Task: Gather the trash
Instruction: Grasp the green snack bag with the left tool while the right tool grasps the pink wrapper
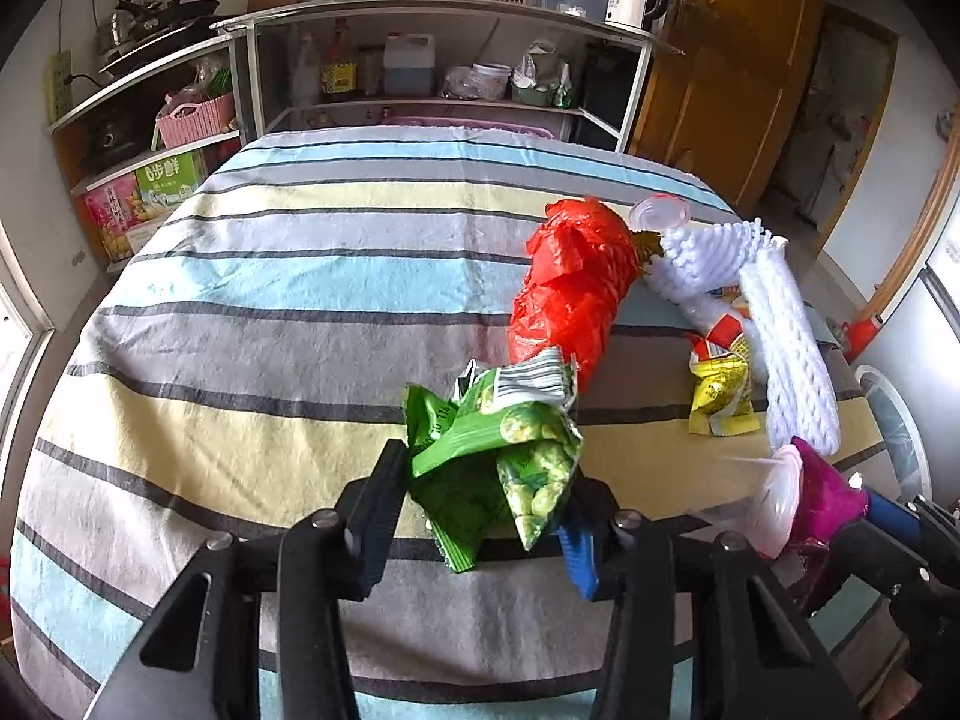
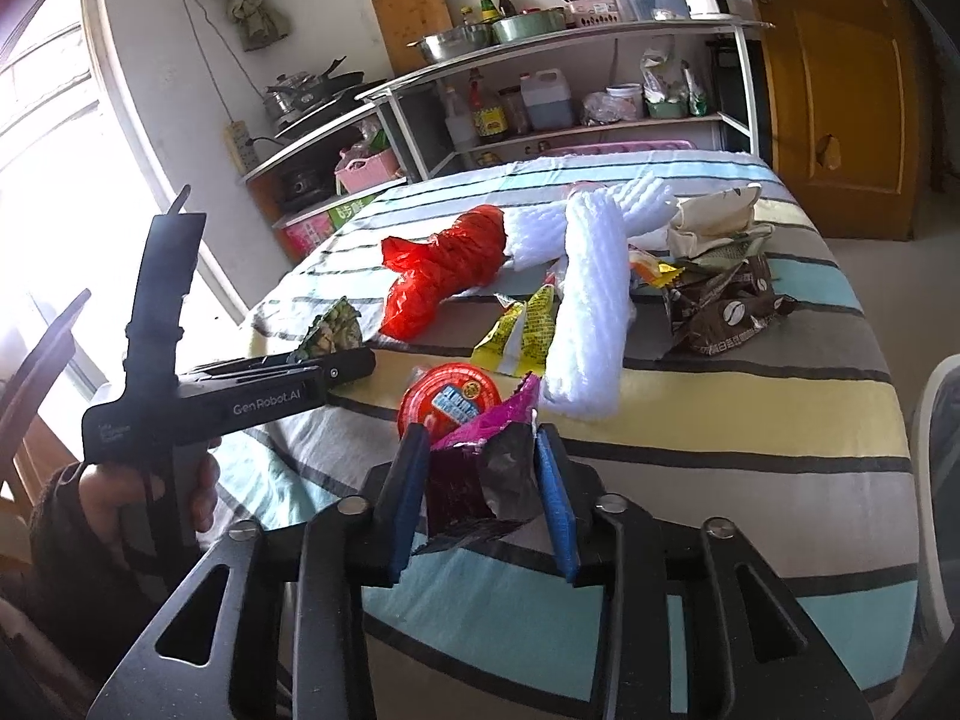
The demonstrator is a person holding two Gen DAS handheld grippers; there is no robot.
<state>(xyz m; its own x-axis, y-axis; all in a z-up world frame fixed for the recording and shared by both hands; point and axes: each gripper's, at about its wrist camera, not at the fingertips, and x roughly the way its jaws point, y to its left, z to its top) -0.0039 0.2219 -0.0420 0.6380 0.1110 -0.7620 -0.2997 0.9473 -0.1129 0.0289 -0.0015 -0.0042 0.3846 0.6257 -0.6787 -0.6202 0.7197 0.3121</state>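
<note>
A: Kitchen shelves [image 1: 420, 18] behind, striped cloth [image 1: 270, 300] on the table.

B: The trash?

A: The left gripper [image 1: 480, 504] is clamped on a crumpled green packet [image 1: 498, 450], near the cloth's front. The right gripper [image 2: 480, 492] pinches a purple wrapper [image 2: 480, 468], its lower part hidden between the fingers.

B: The rest?

A: A red bag [image 1: 576, 288], white foam net [image 2: 591, 300] and yellow packet [image 2: 522, 336] lie beyond. The print is unreadable.

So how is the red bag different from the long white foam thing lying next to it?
The red plastic bag is thin, shiny and crumpled into a lumpy shape; the white foam net is thick, bumpy and keeps a straight tube shape. The red plastic bag looks shorter than the white foam net. Both lie loose on the striped cloth, touched by neither tool.
</note>
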